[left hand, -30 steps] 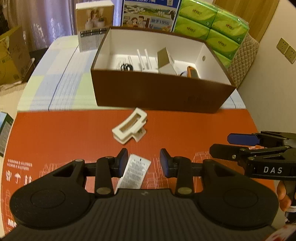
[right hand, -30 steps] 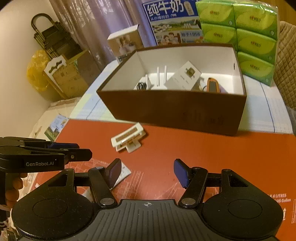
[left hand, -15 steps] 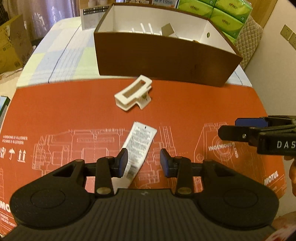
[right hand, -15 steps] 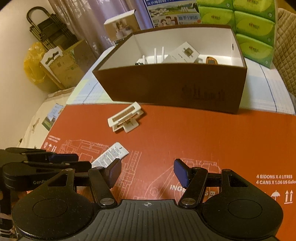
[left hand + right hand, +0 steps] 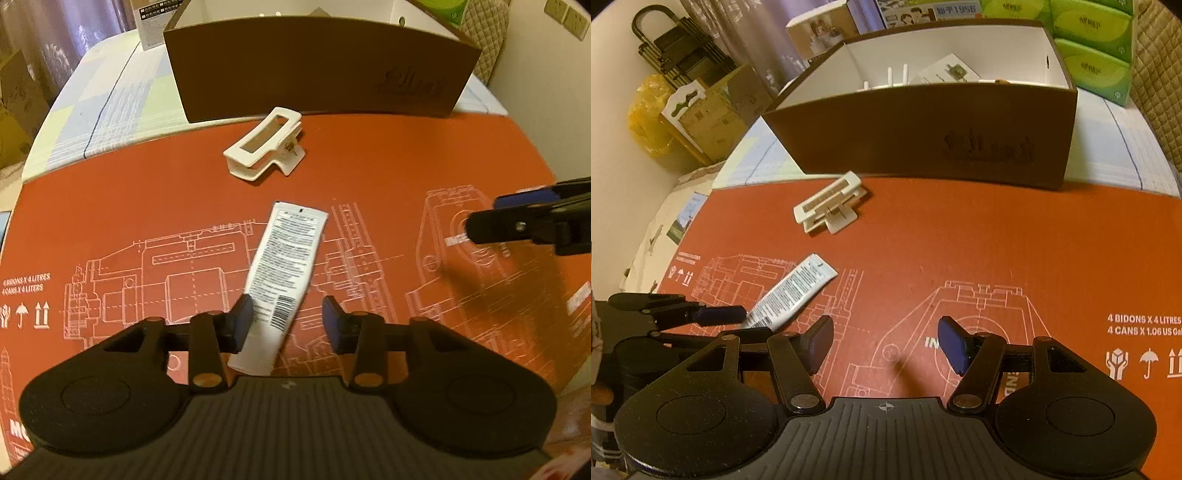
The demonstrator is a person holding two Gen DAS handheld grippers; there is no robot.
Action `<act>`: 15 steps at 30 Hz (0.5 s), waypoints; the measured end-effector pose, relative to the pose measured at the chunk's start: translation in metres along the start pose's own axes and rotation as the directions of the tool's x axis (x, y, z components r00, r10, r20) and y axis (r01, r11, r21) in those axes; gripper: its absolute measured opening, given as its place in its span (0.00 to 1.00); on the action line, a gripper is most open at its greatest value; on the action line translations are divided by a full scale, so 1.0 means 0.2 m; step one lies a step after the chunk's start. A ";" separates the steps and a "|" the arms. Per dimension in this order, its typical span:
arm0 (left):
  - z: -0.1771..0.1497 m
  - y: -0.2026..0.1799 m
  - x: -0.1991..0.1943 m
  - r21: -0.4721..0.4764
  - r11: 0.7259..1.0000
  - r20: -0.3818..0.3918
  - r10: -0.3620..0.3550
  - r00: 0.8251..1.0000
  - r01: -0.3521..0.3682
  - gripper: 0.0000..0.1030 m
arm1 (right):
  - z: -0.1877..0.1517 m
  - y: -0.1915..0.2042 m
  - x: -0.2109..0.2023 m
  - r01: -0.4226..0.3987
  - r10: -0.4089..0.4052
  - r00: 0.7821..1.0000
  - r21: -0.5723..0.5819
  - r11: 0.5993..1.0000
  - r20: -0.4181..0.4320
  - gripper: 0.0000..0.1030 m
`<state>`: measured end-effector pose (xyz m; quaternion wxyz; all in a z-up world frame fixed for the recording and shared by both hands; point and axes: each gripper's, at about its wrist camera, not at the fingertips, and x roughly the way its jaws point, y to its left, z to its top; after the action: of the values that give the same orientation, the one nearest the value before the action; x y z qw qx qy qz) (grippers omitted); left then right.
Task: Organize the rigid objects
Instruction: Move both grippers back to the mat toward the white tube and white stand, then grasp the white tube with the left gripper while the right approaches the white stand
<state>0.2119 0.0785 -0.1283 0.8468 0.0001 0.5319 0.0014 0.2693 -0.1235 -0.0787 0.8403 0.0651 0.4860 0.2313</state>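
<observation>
Left gripper (image 5: 287, 317) is lining up on the white tube (image 5: 284, 277), fingers spread either side, nothing gripped. Tube is lying flat on the red mat (image 5: 110, 206). Right gripper (image 5: 884, 341) is hanging open, empty. Next: probably close, carry to the brown box (image 5: 923, 133).

Left gripper (image 5: 288, 314) low and level, jaws parted, right gripper (image 5: 884, 341) alongside, jaws spread wider

White clip (image 5: 264, 144), white printed tube (image 5: 282, 273), brown box (image 5: 923, 136), red mat (image 5: 147, 206)
</observation>
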 end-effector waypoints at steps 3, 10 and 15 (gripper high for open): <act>0.01 0.00 0.05 0.034 0.999 -0.014 0.019 1.000 -0.018 0.40 | -0.01 -0.01 0.01 0.004 -0.004 1.000 0.009 1.000 -0.009 0.58; 0.03 -0.02 0.14 0.099 0.994 -0.027 0.051 0.998 -0.048 0.41 | -0.03 -0.04 0.01 0.021 -0.021 1.000 0.036 0.999 -0.017 0.58; 0.05 -0.03 0.15 0.130 0.991 -0.018 0.036 0.999 -0.033 0.39 | -0.03 -0.06 0.01 0.030 -0.029 0.999 0.051 0.998 -0.021 0.58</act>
<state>0.2338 0.0718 -0.1515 0.8395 0.0641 0.5393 -0.0185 0.2696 -0.1344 -0.0885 0.8368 0.0773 0.5010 0.2067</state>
